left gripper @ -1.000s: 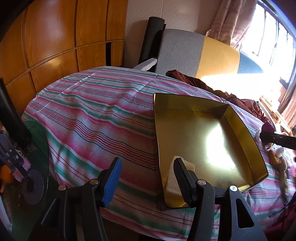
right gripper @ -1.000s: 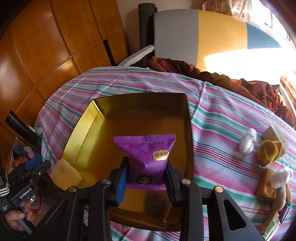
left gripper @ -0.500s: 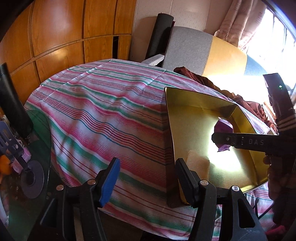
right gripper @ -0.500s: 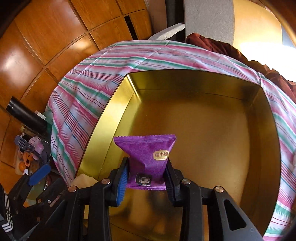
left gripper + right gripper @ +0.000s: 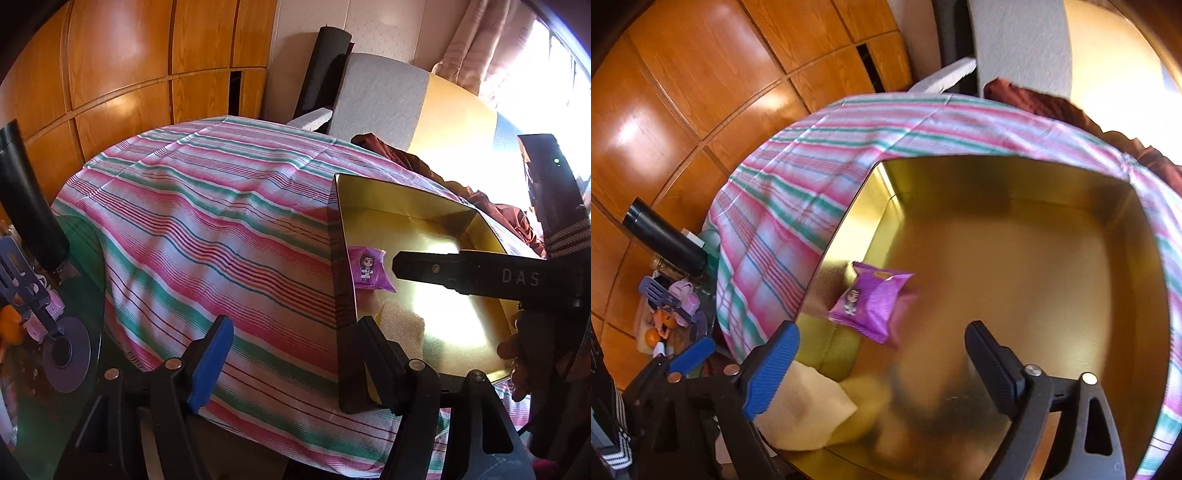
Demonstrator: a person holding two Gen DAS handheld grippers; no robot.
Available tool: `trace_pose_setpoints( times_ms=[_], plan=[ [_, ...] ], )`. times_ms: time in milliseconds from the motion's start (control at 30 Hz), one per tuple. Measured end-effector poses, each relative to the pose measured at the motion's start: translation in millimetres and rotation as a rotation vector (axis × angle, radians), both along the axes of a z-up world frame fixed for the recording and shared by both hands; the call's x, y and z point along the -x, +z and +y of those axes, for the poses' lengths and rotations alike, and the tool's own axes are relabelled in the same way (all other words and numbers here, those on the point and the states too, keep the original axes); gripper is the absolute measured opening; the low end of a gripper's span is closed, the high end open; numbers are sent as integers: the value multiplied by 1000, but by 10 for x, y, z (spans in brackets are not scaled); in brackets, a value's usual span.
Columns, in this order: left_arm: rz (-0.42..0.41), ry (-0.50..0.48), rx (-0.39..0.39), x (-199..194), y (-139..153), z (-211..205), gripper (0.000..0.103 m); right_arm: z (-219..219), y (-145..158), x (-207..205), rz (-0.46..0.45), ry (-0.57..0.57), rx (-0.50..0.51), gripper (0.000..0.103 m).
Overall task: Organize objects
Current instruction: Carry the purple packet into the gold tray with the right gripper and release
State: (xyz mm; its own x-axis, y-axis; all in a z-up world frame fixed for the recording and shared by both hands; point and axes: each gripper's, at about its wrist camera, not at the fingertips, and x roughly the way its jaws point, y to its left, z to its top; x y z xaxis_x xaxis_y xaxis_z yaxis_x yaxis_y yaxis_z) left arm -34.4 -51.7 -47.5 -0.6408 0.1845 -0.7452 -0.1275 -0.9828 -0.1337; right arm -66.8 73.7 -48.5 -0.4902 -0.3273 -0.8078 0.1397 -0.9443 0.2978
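Purple snack packet point(image 5: 873, 304) lies in the gold tin point(image 5: 1071, 221), right tongs point(image 5: 882, 354) opening empty above; left tongs point(image 5: 295, 354) opening astride its near wall.

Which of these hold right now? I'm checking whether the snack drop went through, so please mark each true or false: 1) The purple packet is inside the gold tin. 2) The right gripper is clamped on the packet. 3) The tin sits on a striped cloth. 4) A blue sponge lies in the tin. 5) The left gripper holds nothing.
1) True: the purple packet lies in the gold tin, near its left wall.
2) False: the right gripper has its fingers opening, with the packet lying free beyond them.
3) True: the striped cloth is under the tin.
4) False: the sponge there is pale yellow.
5) True: the left gripper grips nothing.
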Motion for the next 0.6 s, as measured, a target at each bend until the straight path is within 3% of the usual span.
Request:
trace_pose_setpoints(
  times_ms=[200,600],
  plan=[
    [38,-21,17,-28,131,90,75,360,273,-320,106,-98,-70,101],
    [118,-114,43,-119,405,430,86,1858,516,-1127,130,-464,-190,103]
  ],
)
